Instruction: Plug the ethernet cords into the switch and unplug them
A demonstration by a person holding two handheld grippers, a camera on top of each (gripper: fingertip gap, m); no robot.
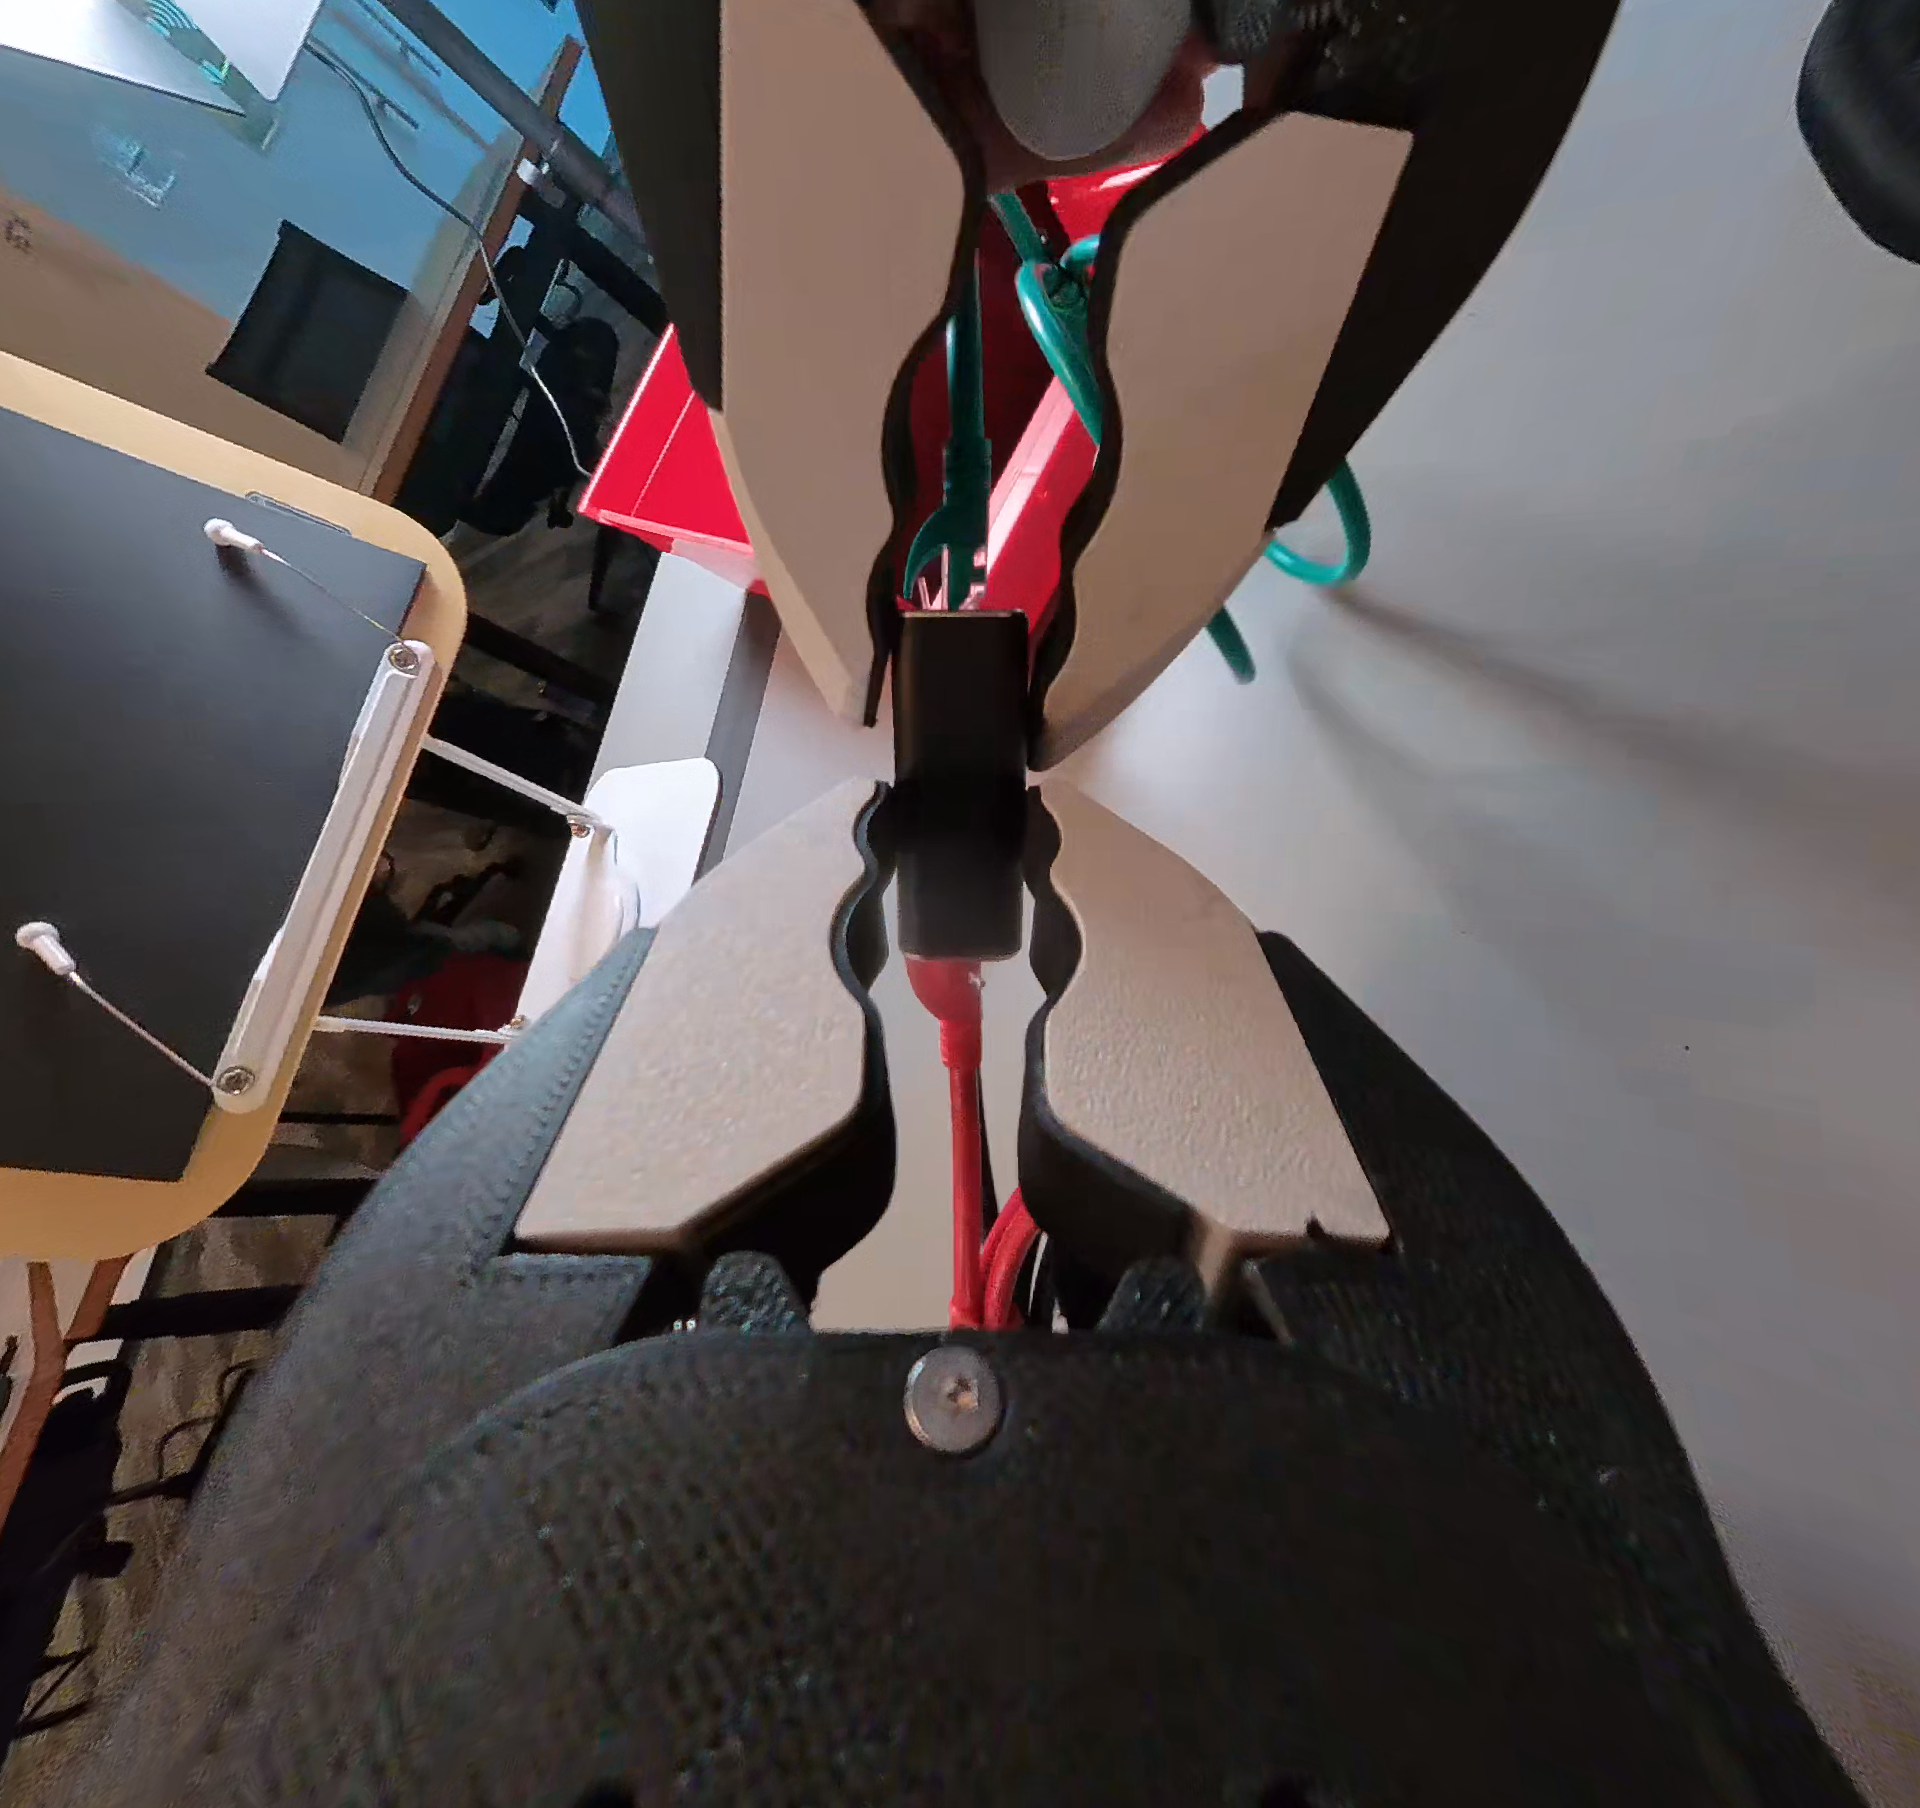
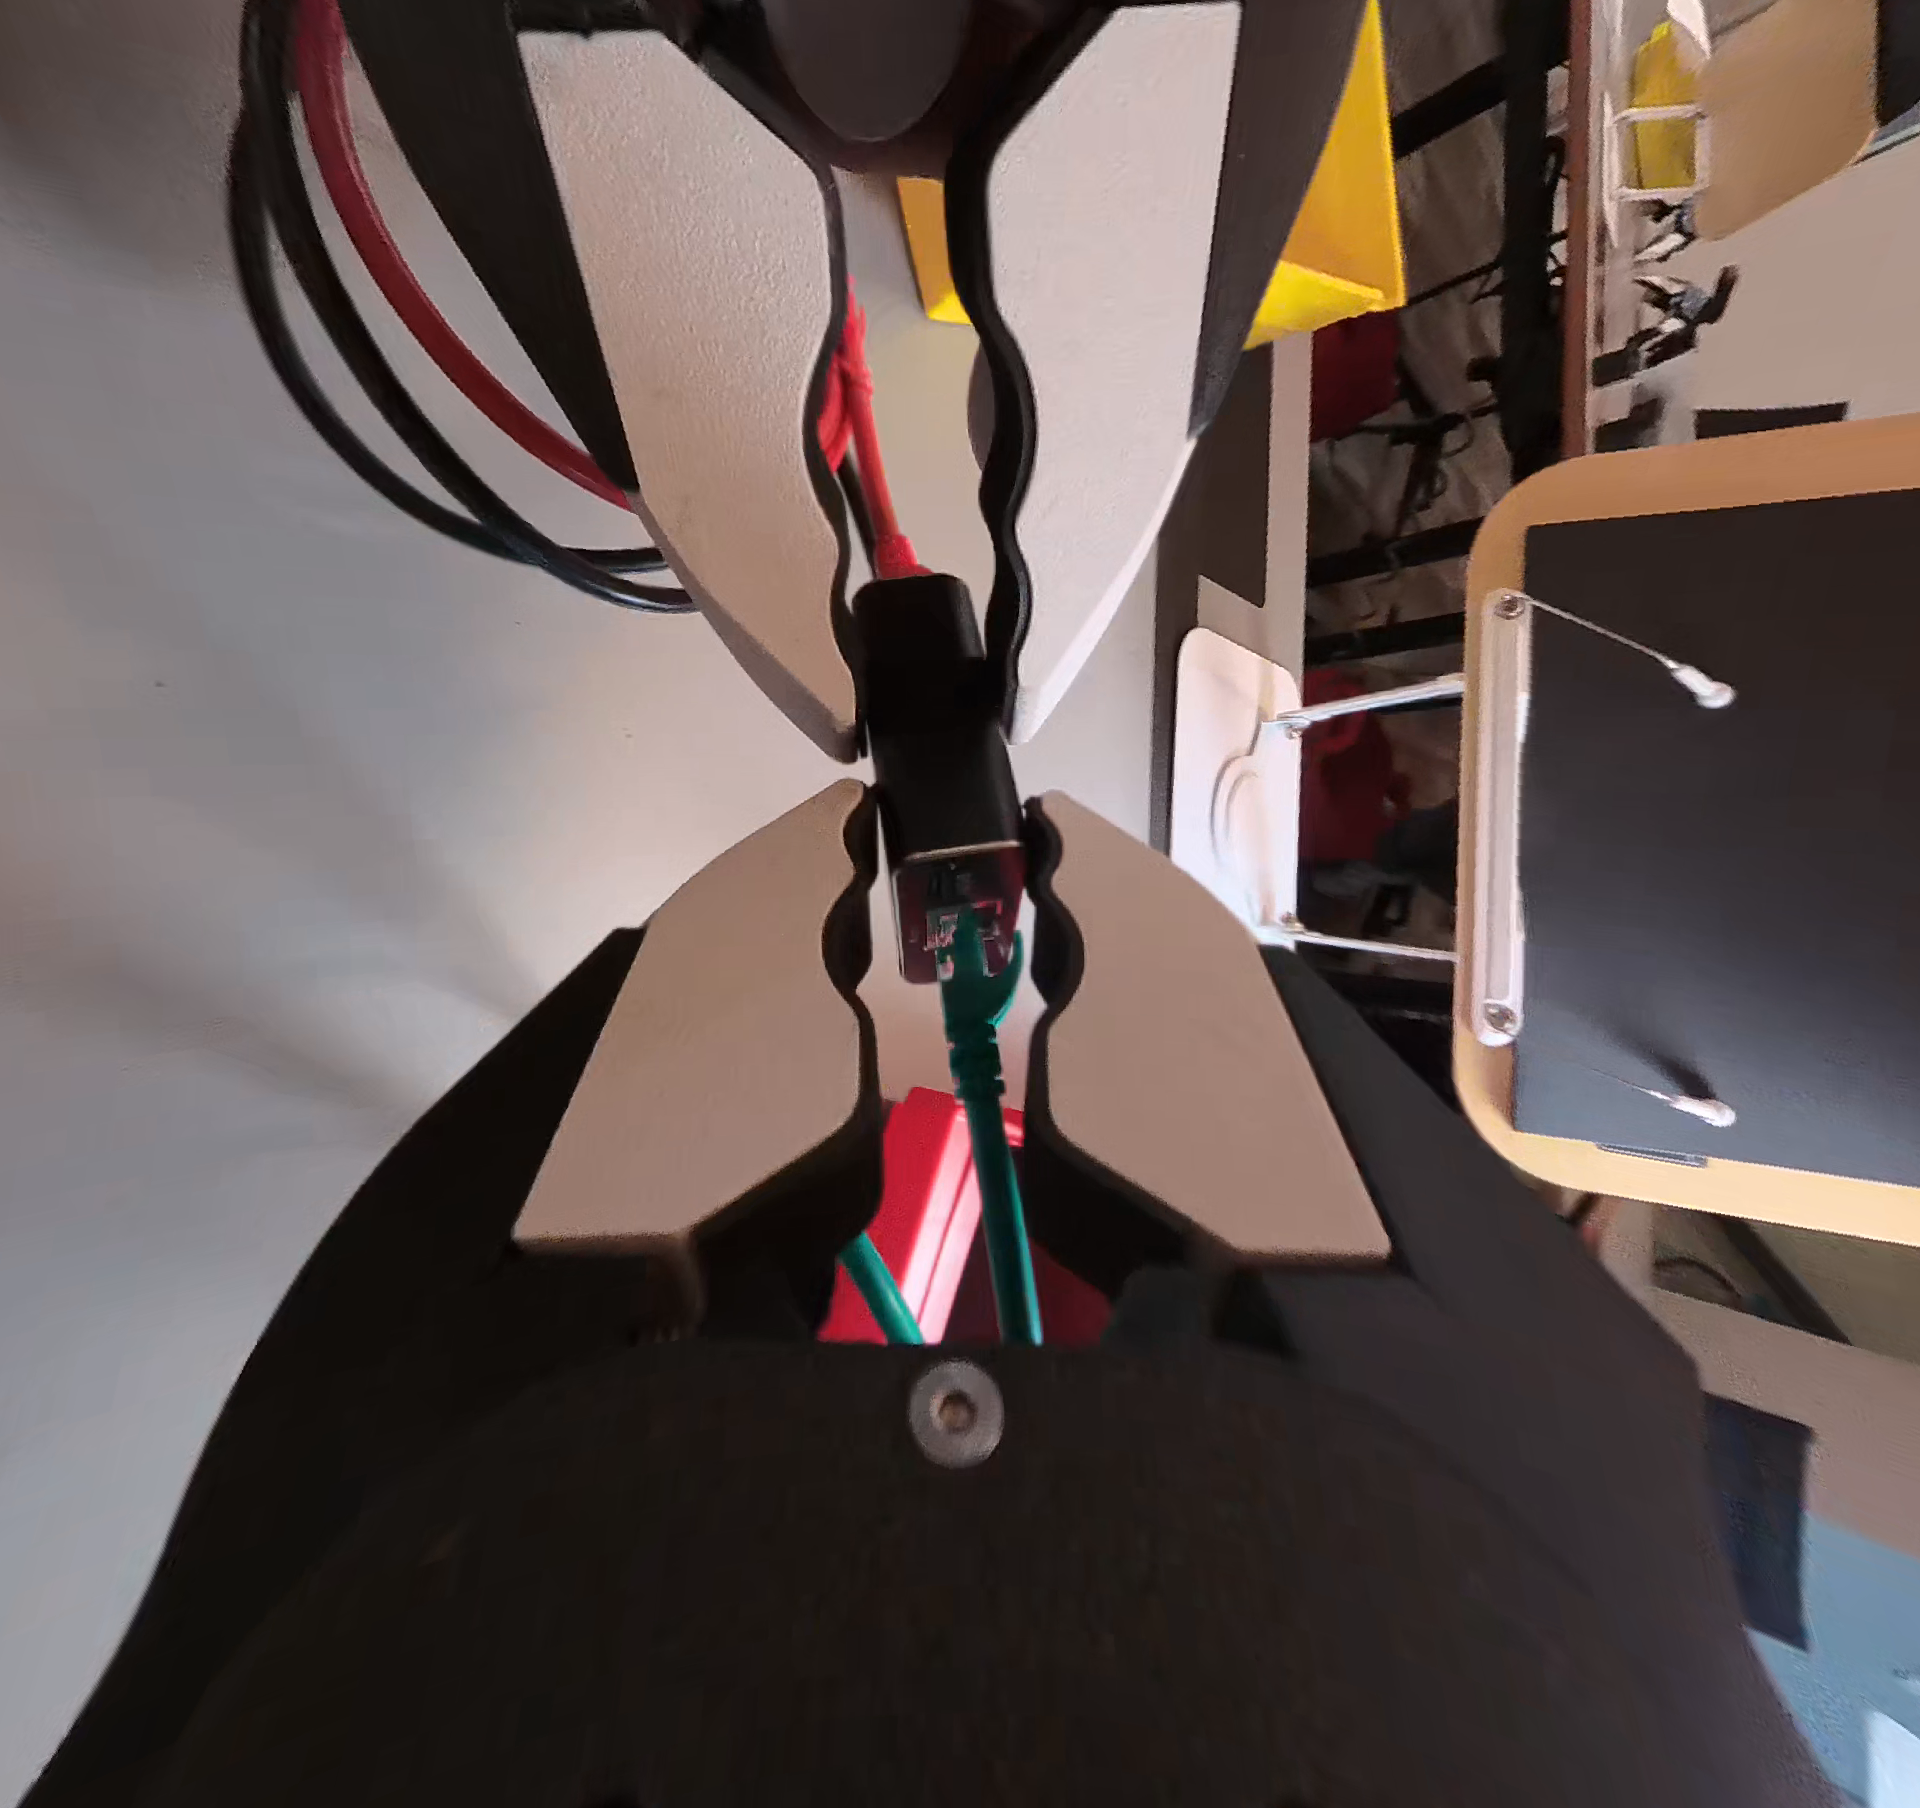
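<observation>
A small black switch block [image 1: 961, 782] is held over the white table [image 1: 1455, 823] between two grippers that face each other. My left gripper [image 1: 961, 813] is shut on its near end. A red ethernet cord [image 1: 964, 1114] is plugged into that end and runs back between my fingers. My right gripper [image 2: 951, 813] is shut on the other end of the switch [image 2: 935, 730]. A green ethernet cord [image 2: 982, 1083] has its plug in the port mouth there; how deep it sits is unclear. The green cord [image 1: 966, 470] and the red cord [image 2: 862, 470] also show past the opposite gripper.
A red bin [image 1: 665, 480] stands on the table behind the right gripper and shows under it [image 2: 935, 1228]. A yellow bin [image 2: 1340, 200] stands behind the left gripper. Black cable loops [image 2: 312, 408] lie with the red cord. A black-topped wooden board [image 1: 156, 771] is off the table edge. My two grippers' fingertips are within a few centimetres of each other.
</observation>
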